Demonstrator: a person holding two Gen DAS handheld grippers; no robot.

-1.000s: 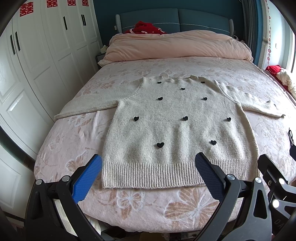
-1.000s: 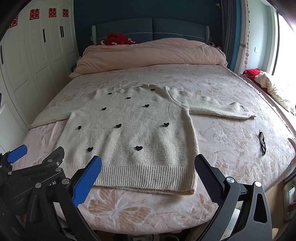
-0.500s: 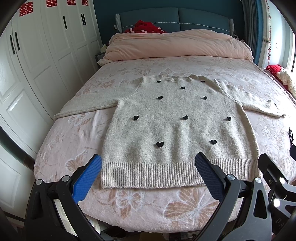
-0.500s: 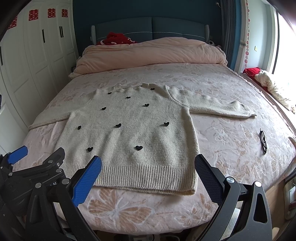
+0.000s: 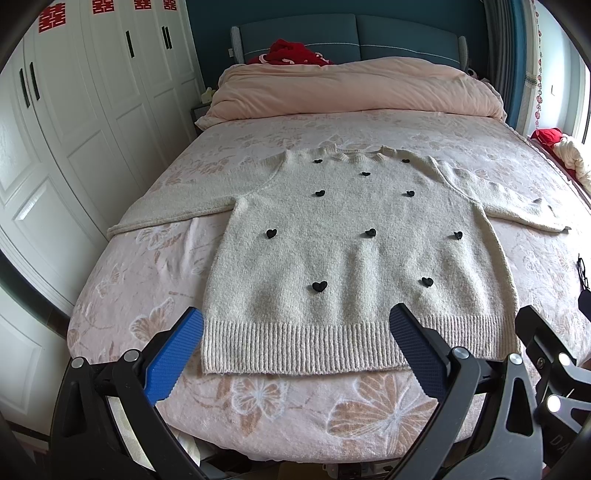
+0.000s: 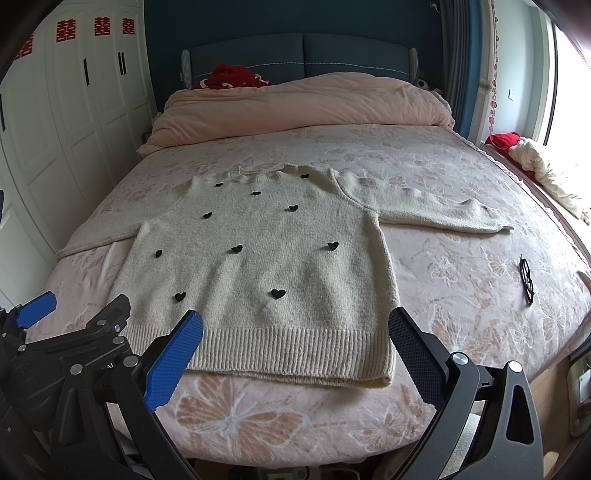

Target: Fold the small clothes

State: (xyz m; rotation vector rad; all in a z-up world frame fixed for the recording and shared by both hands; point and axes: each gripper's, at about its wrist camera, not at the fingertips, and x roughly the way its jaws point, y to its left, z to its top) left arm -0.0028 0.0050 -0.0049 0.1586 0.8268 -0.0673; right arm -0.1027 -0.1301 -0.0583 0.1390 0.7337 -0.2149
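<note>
Left wrist view: the sweater (image 5: 354, 258) lay flat mid-frame on the bed (image 5: 110, 295); the left gripper (image 5: 295, 334) hovered, jaws apart, at the hem. Folding looked unstarted; a sleeve needed grasping next.

Right wrist view: the right gripper (image 6: 295, 332) likewise gaped empty; the left sleeve ran partly off the bed's edge.

Red double-happiness signs 囍 (image 5: 101, 5) on white wardrobe doors (image 5: 92, 110); letters "AI" on left hand-held gripper (image 6: 109, 365)

Black tool (image 5: 295, 347), ribbed blue pads (image 5: 173, 360)
</note>
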